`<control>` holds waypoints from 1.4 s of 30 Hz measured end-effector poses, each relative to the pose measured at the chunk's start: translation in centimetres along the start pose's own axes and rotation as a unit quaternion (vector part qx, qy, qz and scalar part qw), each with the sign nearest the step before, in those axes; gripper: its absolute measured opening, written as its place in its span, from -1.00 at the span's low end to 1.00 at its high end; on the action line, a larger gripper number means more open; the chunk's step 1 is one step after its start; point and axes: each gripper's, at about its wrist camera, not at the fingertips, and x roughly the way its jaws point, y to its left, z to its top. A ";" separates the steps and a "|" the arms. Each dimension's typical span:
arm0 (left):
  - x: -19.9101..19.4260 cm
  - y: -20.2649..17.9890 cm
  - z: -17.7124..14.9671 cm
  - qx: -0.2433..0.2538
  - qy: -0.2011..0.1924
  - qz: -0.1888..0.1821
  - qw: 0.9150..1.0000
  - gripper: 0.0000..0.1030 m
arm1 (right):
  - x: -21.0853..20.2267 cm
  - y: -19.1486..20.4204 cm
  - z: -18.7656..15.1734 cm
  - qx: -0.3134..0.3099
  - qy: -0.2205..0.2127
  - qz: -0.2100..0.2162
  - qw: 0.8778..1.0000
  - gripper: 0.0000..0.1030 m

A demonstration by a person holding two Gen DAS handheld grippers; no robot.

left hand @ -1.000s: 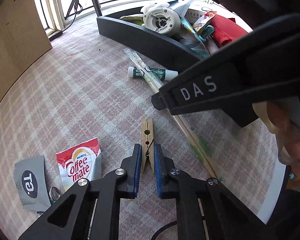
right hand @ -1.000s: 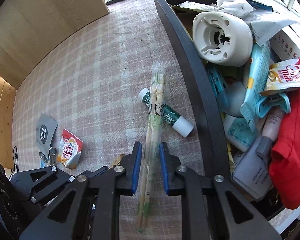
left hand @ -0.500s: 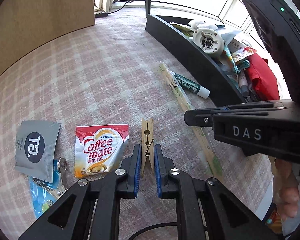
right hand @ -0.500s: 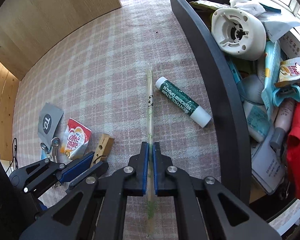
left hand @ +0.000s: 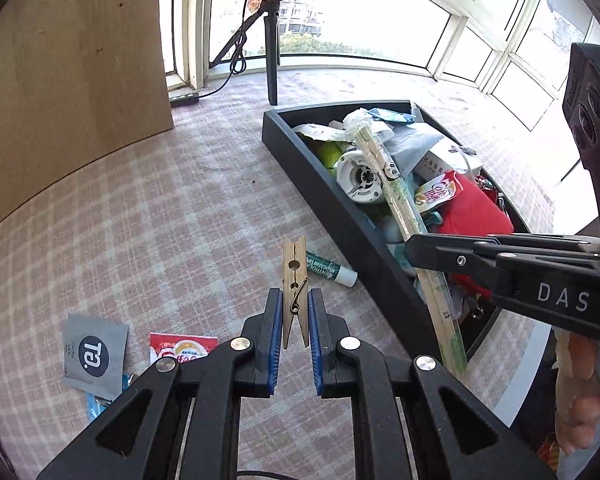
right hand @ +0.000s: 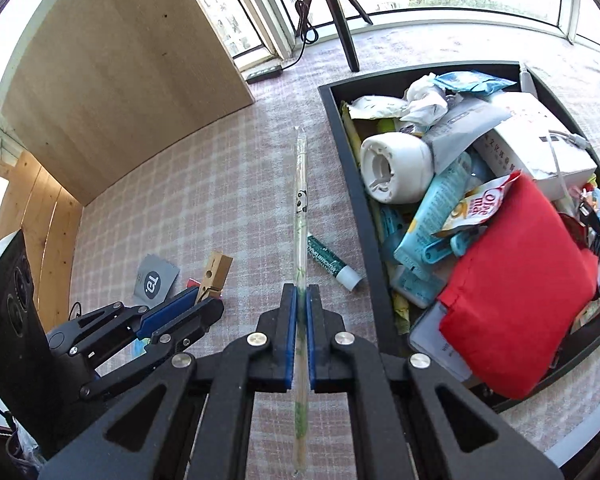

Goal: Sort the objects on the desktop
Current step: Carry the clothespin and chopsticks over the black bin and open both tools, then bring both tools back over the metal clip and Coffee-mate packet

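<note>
My left gripper (left hand: 294,312) is shut on a wooden clothespin (left hand: 294,276) and holds it above the checked tablecloth. My right gripper (right hand: 301,308) is shut on wrapped chopsticks (right hand: 301,200), lifted off the table. In the left wrist view the chopsticks (left hand: 396,200) hang over the black tray (left hand: 300,176), with the right gripper (left hand: 414,248) at the tray's near side. In the right wrist view the left gripper (right hand: 196,304) and clothespin (right hand: 214,274) are at lower left. A green-and-white tube (right hand: 332,260) lies on the cloth beside the tray (right hand: 364,208).
The tray is piled with a white round part (right hand: 392,172), a red pouch (right hand: 520,280), packets and a box. A grey sachet (left hand: 94,354), a Coffee-mate sachet (left hand: 180,350) and a blue packet lie at lower left. A wooden board (left hand: 72,72) and a tripod (left hand: 270,60) stand behind.
Both grippers have risen off the table, the left with the clothespin, the right with the chopsticks. The chopsticks have moved right, over the tray. The tube stays on the cloth.
</note>
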 end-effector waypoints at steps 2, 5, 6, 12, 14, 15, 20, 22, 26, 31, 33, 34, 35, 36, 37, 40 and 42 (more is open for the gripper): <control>0.1 -1.5 1.6 0.008 -0.008 -0.009 1.000 -0.78 | -1.5 -1.6 0.7 0.004 -0.013 -0.007 1.000 -0.91; 0.8 -4.0 3.8 0.023 -0.017 -0.014 0.999 -0.78 | -3.6 -4.5 1.9 0.016 -0.032 -0.022 0.999 -0.91; 0.8 -4.9 4.5 0.029 -0.020 -0.015 0.999 -0.78 | -4.1 -5.5 2.3 0.021 -0.037 -0.028 0.999 -0.91; 2.9 -9.5 8.3 0.063 -0.022 -0.032 0.997 -0.78 | -6.7 -11.4 4.7 0.044 -0.065 -0.066 0.995 -0.91; 3.6 -10.7 9.2 0.073 -0.020 -0.037 0.996 -0.78 | -7.4 -13.0 5.1 0.048 -0.069 -0.076 0.994 -0.91; 4.0 -11.3 9.7 0.078 -0.019 -0.040 0.996 -0.78 | -7.6 -13.8 5.2 0.051 -0.069 -0.080 0.993 -0.91; 5.5 -13.5 11.3 0.096 -0.013 -0.046 0.994 -0.78 | -7.7 -16.7 5.8 0.063 -0.068 -0.095 0.991 -0.91; 5.9 -14.3 11.8 0.101 -0.014 -0.048 0.994 -0.78 | -7.6 -17.4 6.0 0.068 -0.067 -0.100 0.990 -0.91; 6.7 -15.6 12.7 0.104 -0.007 -0.051 0.993 -0.12 | -7.1 -18.1 6.4 0.062 -0.064 -0.107 0.990 -0.87; 6.6 -15.7 12.5 0.108 -0.017 -0.040 0.993 0.08 | -7.1 -18.3 6.4 0.062 -0.069 -0.128 0.987 -0.43; 6.3 -15.5 12.2 0.110 -0.019 -0.037 0.993 0.06 | -7.2 -18.4 6.3 0.063 -0.070 -0.124 0.988 -0.43; 6.2 -15.4 12.1 0.110 -0.020 -0.036 0.993 0.04 | -7.2 -18.4 6.3 0.064 -0.070 -0.123 0.988 -0.43; 6.0 -15.2 12.0 0.108 -0.019 -0.036 0.993 0.04 | -7.3 -18.3 6.3 0.064 -0.070 -0.123 0.988 -0.43; 5.9 -15.0 11.9 0.106 -0.018 -0.035 0.994 0.03 | -7.3 -18.2 6.3 0.064 -0.069 -0.124 0.988 -0.43; 5.8 -14.9 11.9 0.103 -0.016 -0.034 0.994 0.03 | -7.3 -18.1 6.2 0.063 -0.069 -0.123 0.988 -0.43; 5.1 -13.9 11.3 0.094 -0.013 -0.030 0.995 0.03 | -7.3 -17.3 5.9 0.059 -0.071 -0.116 0.989 -0.43; 4.5 -12.9 10.7 0.087 -0.013 -0.027 0.996 0.03 | -7.4 -16.4 5.7 0.053 -0.072 -0.109 0.990 -0.43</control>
